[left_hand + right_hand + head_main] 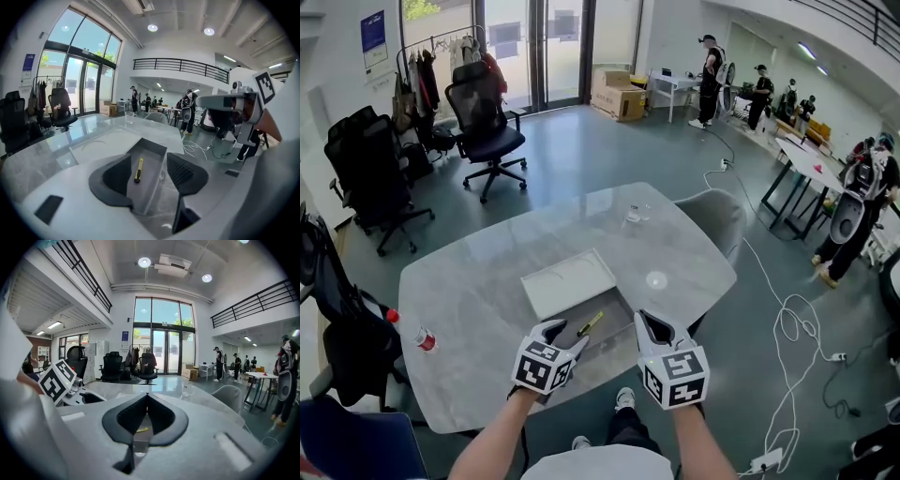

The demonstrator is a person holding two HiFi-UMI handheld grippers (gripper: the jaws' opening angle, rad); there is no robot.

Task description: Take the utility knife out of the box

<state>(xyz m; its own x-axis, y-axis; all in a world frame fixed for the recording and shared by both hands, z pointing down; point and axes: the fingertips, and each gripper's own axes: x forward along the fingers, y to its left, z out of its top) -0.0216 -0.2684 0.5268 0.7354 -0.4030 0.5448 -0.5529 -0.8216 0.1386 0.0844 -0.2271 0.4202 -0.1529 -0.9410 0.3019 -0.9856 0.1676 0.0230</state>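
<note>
A yellow and black utility knife lies in the open grey box near the table's front edge. The box's white lid lies just beyond it. My left gripper hovers at the box's near left corner, open, its jaws empty. In the left gripper view the utility knife lies on the floor of the box, ahead of the left gripper and seen in the gap between its jaws. My right gripper is at the box's right side. In its own view the right gripper has its tips together and holds nothing.
The grey marble table also carries a clear glass, a small white disc and a red-capped bottle at its left edge. Office chairs stand behind, white cables trail on the floor, and people stand at the far right.
</note>
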